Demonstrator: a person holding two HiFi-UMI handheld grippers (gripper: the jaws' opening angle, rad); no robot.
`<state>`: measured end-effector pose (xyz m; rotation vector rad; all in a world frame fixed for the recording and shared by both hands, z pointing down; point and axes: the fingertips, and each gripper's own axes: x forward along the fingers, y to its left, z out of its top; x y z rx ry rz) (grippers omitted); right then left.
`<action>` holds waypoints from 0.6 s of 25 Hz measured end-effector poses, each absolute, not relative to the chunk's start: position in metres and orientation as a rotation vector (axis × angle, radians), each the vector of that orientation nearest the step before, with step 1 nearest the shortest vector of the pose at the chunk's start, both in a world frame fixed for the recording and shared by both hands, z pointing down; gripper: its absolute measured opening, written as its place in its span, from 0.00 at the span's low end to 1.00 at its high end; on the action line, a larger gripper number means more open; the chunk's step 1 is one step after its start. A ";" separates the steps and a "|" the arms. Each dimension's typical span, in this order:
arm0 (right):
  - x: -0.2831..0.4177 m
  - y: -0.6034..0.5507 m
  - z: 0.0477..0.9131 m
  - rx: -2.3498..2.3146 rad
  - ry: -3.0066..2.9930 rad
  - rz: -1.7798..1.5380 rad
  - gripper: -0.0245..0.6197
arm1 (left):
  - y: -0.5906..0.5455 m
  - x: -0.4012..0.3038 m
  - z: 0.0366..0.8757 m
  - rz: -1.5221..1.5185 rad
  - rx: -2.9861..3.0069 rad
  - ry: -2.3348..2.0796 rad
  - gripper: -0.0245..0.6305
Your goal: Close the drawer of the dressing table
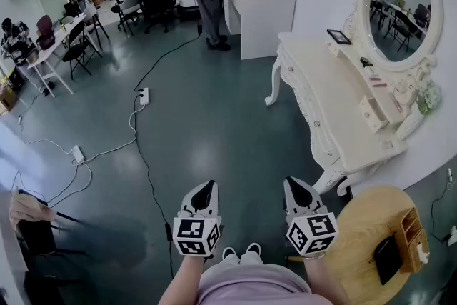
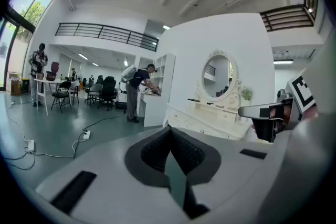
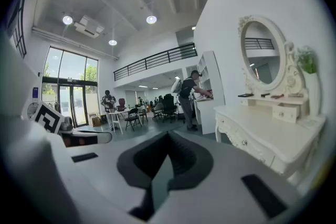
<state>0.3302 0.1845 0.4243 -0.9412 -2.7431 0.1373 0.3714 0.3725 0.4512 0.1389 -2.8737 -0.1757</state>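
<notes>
Left hand-held gripper (image 1: 206,191) and right hand-held gripper (image 1: 295,189) are hovering above the floor (image 1: 214,118), jaws pressed together, gripping nothing. Dressing table (image 1: 321,75) is standing ahead-right, well apart from both; its small upper drawer (image 1: 373,114) is jutting out.

White carved table (image 1: 325,82) stands against the wall; a small drawer (image 1: 372,115) on its upper tier juts forward.
</notes>
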 end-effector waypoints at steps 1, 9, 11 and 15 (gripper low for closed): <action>0.329 0.185 0.424 -0.944 -2.744 0.137 0.04 | 0.373 0.370 0.451 -0.177 0.137 -2.875 0.04; 0.321 0.179 0.423 -0.947 -2.746 0.180 0.04 | 0.368 0.361 0.452 -0.184 0.137 -2.869 0.04; 0.319 0.175 0.423 -0.945 -2.752 0.189 0.04 | 0.364 0.357 0.453 -0.186 0.143 -2.866 0.04; 0.312 0.162 0.422 -0.913 -2.775 0.187 0.04 | 0.355 0.349 0.455 -0.181 0.151 -2.864 0.04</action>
